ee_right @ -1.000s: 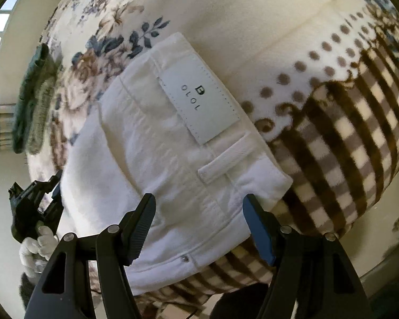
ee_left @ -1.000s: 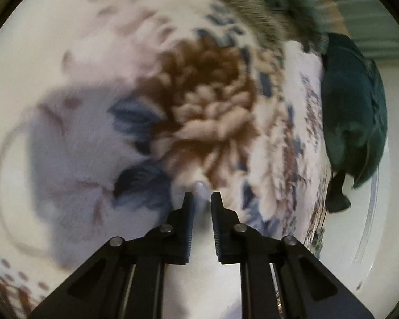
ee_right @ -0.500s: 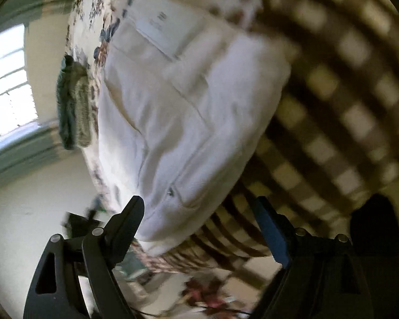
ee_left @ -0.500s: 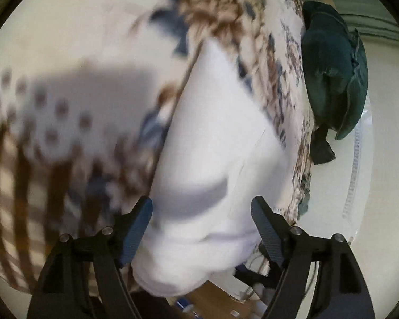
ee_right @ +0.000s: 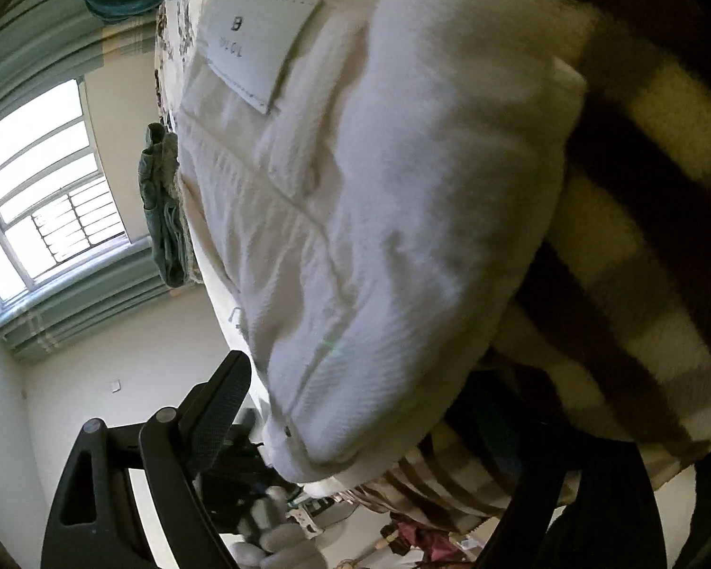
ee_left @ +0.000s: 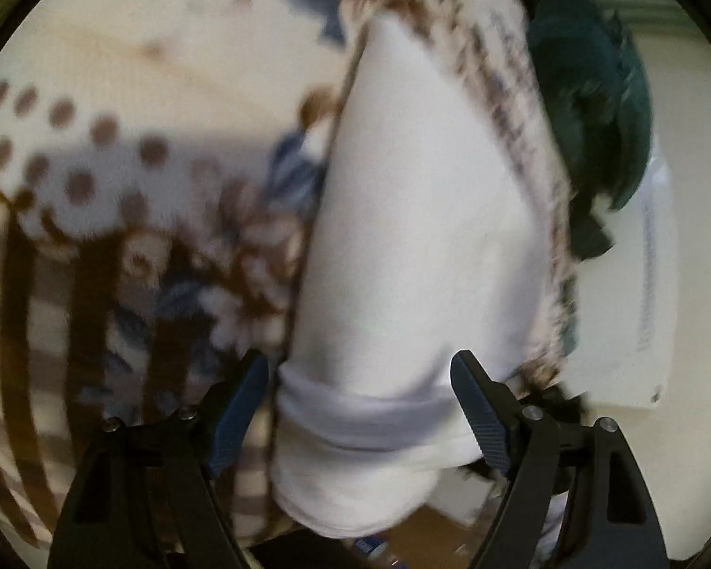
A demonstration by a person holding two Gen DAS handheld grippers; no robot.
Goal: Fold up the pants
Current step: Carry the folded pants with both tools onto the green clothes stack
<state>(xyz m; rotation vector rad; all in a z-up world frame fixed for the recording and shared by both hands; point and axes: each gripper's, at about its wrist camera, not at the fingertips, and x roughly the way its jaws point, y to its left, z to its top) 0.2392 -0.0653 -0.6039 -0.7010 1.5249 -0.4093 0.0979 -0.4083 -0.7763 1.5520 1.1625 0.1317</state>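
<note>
**Both tools standing wide over the folded pants**

The left tool (ee_left: 358, 408) is standing wide, its jaws having just been opening; the near end of the white pants (ee_left: 417, 246) is lying between its blue pads (ee_left: 239, 408), which are not pressing on the cloth. The right tool (ee_right: 369, 431) is also gaping, its jaws having just been opening too; only its left finger (ee_right: 218, 408) is showing clearly, just beside the pants' rounded near fold (ee_right: 355, 379), and the other side is lost in dark blur.

The pants are lying folded into a thick bundle on the blanket (ee_left: 118, 189), which is patterned with flowers, brown dots and brown checks. A white label (ee_right: 260, 42) is showing on the pants' far end. Beyond the pants, a dark green garment (ee_left: 587, 109) is hanging at the blanket's edge, and another greenish cloth (ee_right: 163, 208) is lying by the pants' left side. Below the pants' near fold, a gloved hand (ee_right: 270, 545) is holding a black tool frame. A window (ee_right: 38, 199) is glowing well away to the left of the pants.
</note>
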